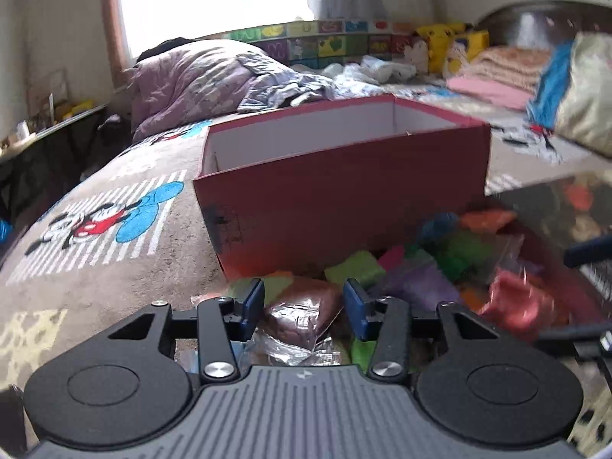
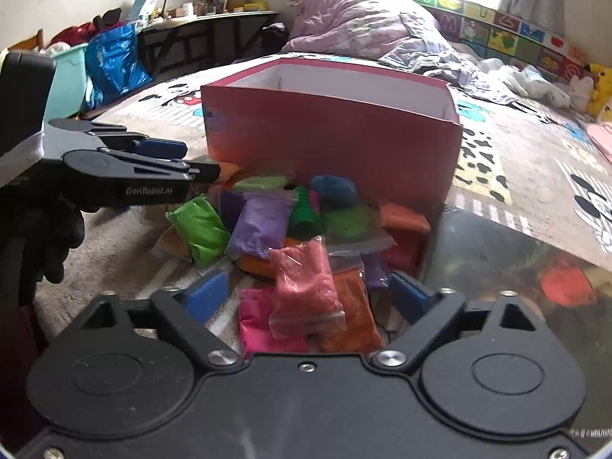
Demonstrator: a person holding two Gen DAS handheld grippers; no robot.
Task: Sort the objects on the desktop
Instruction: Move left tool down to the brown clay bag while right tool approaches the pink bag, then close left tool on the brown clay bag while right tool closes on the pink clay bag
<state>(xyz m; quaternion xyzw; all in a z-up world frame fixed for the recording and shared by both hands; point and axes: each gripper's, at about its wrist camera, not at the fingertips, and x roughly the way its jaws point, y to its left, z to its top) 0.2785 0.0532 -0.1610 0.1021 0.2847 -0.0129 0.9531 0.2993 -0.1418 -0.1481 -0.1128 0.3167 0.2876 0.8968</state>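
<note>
Between the left tongs (gaping) lies a brownish bag; right tongs gape too.

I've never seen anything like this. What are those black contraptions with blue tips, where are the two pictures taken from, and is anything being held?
Each is a hand-held gripper: a person squeezes it, no robot arm. A camera on each looks along its fingers. One picture comes from the left hand-held gripper, open around a brownish bag, not clearly pinching it. The other comes from the right hand-held gripper, open above a pink bag. Small bags of coloured clay lie piled on a cartoon blanket before an open red box.
</note>
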